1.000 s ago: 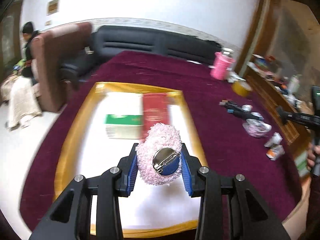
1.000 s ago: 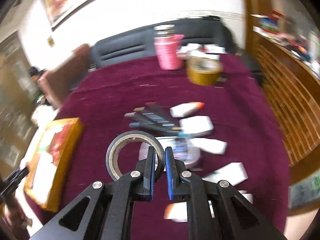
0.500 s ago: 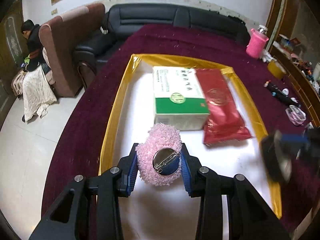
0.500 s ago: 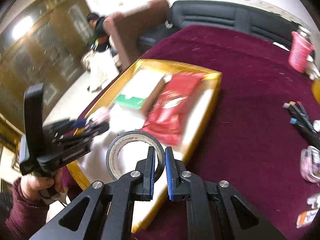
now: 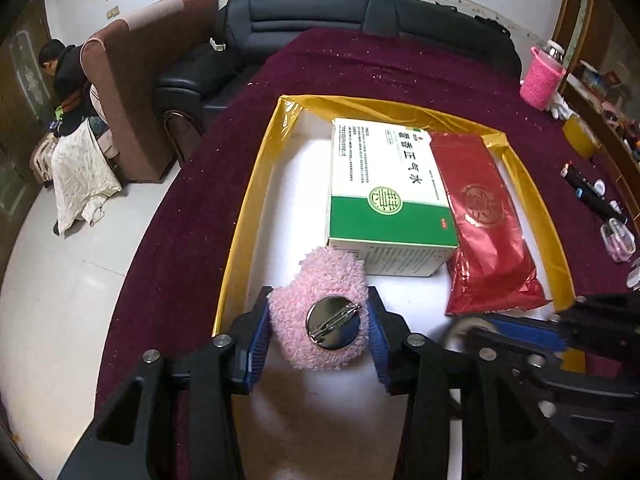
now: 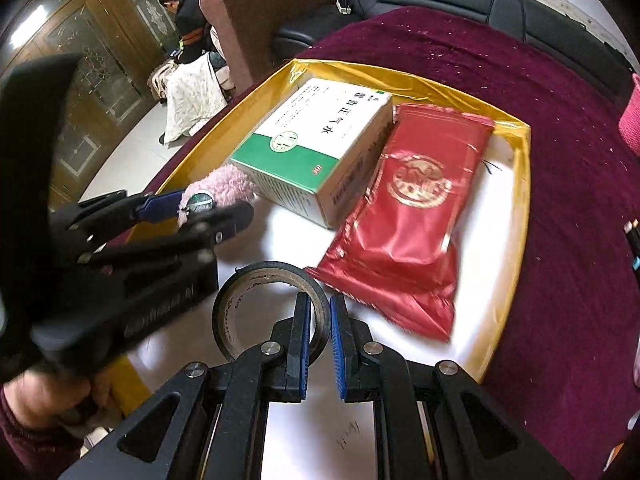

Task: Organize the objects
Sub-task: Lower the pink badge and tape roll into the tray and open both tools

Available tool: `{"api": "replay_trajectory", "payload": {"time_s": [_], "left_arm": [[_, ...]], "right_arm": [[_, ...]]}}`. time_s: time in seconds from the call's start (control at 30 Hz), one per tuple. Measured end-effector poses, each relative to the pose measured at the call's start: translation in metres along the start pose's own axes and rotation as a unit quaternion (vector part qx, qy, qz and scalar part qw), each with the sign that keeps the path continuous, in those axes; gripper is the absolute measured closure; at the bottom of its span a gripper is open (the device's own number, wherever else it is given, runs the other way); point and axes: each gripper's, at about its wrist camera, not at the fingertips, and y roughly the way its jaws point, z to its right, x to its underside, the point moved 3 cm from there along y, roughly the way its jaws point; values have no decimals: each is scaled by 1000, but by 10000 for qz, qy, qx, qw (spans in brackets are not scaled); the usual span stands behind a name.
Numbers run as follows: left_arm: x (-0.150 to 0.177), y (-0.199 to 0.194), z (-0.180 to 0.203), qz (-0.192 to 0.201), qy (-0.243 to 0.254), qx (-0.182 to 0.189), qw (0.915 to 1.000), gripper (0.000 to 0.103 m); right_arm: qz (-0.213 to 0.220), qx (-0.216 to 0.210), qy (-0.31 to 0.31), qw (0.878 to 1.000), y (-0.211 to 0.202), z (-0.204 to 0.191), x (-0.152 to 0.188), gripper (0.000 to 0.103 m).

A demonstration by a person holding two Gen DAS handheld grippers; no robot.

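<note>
My left gripper (image 5: 319,298) hangs low over the near end of the gold-rimmed white tray (image 5: 256,200). Between its blue pads is a pink fluffy brooch (image 5: 316,280), metal pin-back facing me. The jaws are opening, and the pads still touch the fluff. In the right wrist view the left gripper (image 6: 212,206) and brooch (image 6: 230,184) sit beside the green-white box (image 6: 312,136). My right gripper (image 6: 318,300) is shut on the wall of a black tape roll (image 6: 256,276), just above the tray floor (image 6: 492,320) next to the red packet (image 6: 412,208).
The box (image 5: 384,196) and red packet (image 5: 484,220) fill the tray's far half. On the maroon cloth at right lie pens (image 5: 588,196), a yellow tape roll (image 5: 580,140) and a pink cup (image 5: 542,80). A sleeved hand (image 6: 24,420) holds the left gripper. A person (image 5: 64,76) sits far left.
The right gripper swung left with the tape roll from the cluttered table side to the tray's near end. The left gripper came down over the tray, and its pads stand slightly wider around the brooch.
</note>
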Motion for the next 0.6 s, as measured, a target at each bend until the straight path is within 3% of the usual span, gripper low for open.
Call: {"api": "replay_trajectory", "payload": {"time_s": [0.3, 0.4, 0.6], "left_arm": [[0, -18, -15, 170, -442, 822, 9955, 41], [1, -30, -17, 315, -434, 718, 9960, 28], [6, -65, -20, 824, -518, 582, 9936, 21]], "right_arm": [[-146, -109, 168, 9997, 15, -2, -17, 91], [-142, -47, 98, 9998, 20, -8, -21, 91], [-93, -29, 47, 9999, 16, -12, -20, 85]]}}
